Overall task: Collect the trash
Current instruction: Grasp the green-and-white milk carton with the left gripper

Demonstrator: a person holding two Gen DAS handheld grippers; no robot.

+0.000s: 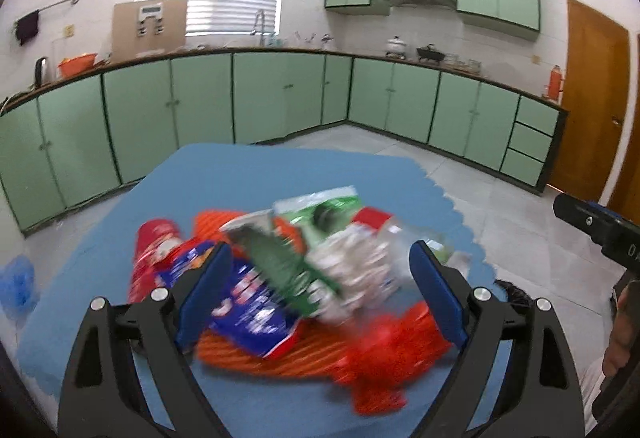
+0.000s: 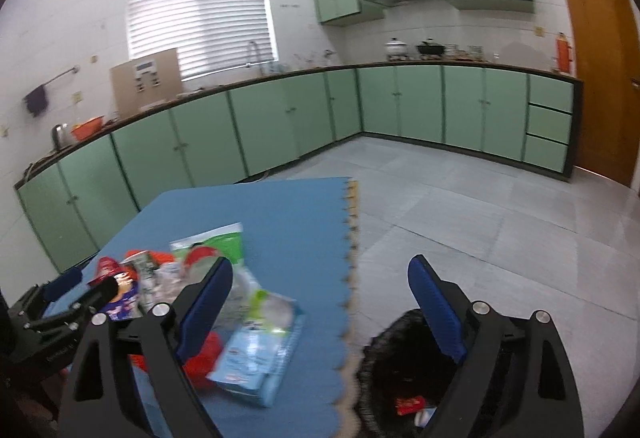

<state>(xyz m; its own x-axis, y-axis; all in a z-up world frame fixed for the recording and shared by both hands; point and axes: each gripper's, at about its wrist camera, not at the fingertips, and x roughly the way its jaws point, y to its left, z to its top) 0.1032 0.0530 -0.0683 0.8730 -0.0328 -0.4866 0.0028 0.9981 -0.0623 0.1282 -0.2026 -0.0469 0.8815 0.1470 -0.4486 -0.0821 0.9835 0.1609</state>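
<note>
Trash wrappers (image 1: 288,278) lie heaped on an orange mesh bag (image 1: 280,354) on a blue foam mat (image 1: 256,178). Left gripper (image 1: 320,294) hovers over the pile, fingers spread apart, holding nothing. Right gripper (image 2: 320,302), also wide apart and empty, hangs near a black bin (image 2: 400,370) just beside the mat's edge, with a red scrap (image 2: 409,405) inside

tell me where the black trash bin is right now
In the right wrist view the black trash bin sits on the grey tiled floor, just off the scalloped right edge of the blue foam mat, low between the right gripper jaws.
</note>
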